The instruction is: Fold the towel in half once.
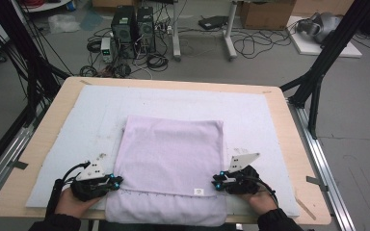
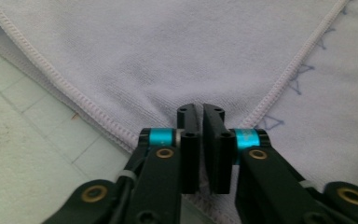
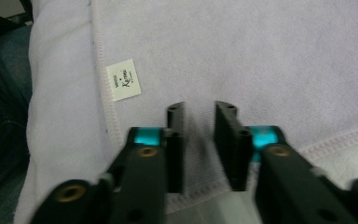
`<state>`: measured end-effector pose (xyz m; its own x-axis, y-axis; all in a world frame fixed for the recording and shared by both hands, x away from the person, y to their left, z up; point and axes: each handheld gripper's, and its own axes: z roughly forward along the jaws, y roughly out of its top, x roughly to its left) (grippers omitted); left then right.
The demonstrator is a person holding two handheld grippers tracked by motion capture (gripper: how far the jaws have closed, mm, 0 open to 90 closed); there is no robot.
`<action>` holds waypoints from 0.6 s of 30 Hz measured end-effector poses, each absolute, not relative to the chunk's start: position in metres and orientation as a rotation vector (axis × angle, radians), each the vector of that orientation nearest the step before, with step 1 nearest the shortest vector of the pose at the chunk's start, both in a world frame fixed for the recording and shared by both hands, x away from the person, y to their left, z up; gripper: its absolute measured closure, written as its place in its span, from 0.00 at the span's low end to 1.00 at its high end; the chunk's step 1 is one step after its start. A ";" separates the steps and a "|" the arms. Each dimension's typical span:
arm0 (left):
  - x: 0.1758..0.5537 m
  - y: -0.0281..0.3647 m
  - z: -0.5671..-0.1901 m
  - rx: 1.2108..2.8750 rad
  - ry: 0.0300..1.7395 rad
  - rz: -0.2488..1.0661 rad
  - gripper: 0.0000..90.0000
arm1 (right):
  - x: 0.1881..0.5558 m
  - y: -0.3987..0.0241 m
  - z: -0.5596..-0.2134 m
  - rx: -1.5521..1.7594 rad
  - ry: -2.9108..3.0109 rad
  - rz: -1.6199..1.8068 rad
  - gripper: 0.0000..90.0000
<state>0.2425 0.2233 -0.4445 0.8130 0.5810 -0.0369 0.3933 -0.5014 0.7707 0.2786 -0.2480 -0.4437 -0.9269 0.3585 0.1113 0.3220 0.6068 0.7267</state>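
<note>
Jaws flank towel [image 1: 169, 163], long axis front-to-back.

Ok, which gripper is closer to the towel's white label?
The right gripper: the label lies just beside its jaws; the left gripper sits at the towel's opposite side.

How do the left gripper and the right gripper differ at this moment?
The left gripper has its jaws almost together at a towel corner; the right gripper shows a clear gap. The right gripper lies near the label; the left lies near blue stitching. Both sit at the towel's near edge.
</note>
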 end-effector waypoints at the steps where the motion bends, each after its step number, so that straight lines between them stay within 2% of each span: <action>1: 0.243 0.224 -0.444 2.164 0.716 0.286 0.97 | 0.279 -0.248 -0.444 0.594 2.782 1.248 0.92; 4: 0.241 0.226 -0.442 2.150 0.717 0.283 0.97 | 0.279 -0.247 -0.443 0.598 2.784 1.249 0.96; 11: 0.231 0.232 -0.423 2.092 0.697 0.291 0.98 | 0.273 -0.250 -0.425 0.589 2.718 1.347 0.97; 18: 0.200 0.241 -0.412 2.072 0.655 0.281 0.98 | 0.250 -0.254 -0.404 0.523 2.685 1.414 0.97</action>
